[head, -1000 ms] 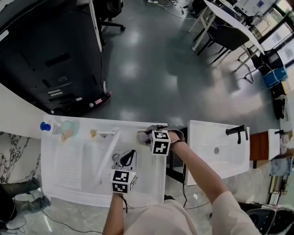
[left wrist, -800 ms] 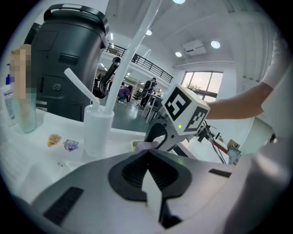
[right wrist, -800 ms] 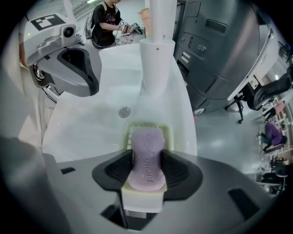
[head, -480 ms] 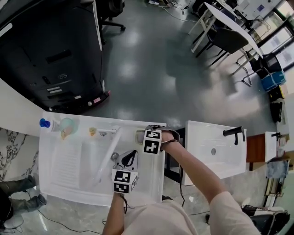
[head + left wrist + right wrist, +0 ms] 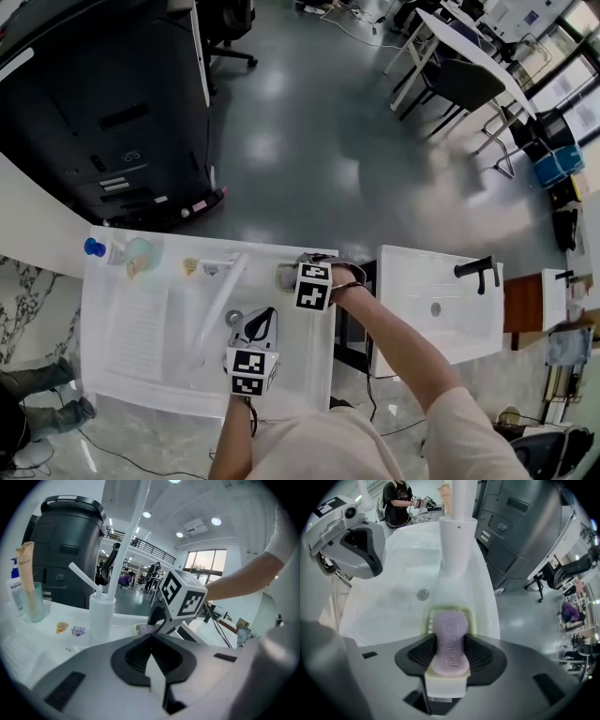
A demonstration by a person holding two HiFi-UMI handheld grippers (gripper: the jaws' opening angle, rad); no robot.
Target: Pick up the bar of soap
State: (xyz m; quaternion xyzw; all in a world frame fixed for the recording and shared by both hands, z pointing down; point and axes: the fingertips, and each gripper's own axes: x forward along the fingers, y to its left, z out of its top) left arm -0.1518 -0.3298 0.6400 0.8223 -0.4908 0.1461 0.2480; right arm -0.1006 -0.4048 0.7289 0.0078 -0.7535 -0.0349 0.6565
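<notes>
Soap: pale lilac bar, oblong, waisted at middle, raised lettering running along top face. Lying flat, face up, long axis pointing 12 to 6 in right gripper view. Sitting in pale yellow dish on sink rim, at 6 o'clock from white tap base. Right gripper pads pressing its sides at 3 and 9; far end sticking out toward 12.

in the head view the sink counter fills the lower left, with a second basin to its right. a bottle and a cup stand at the counter's upper left corner, the faucet near its centre. the bar of soap lies on the soap dish right of the faucet, between the jaws of the right gripper. the left gripper sits below it in the frame.
</notes>
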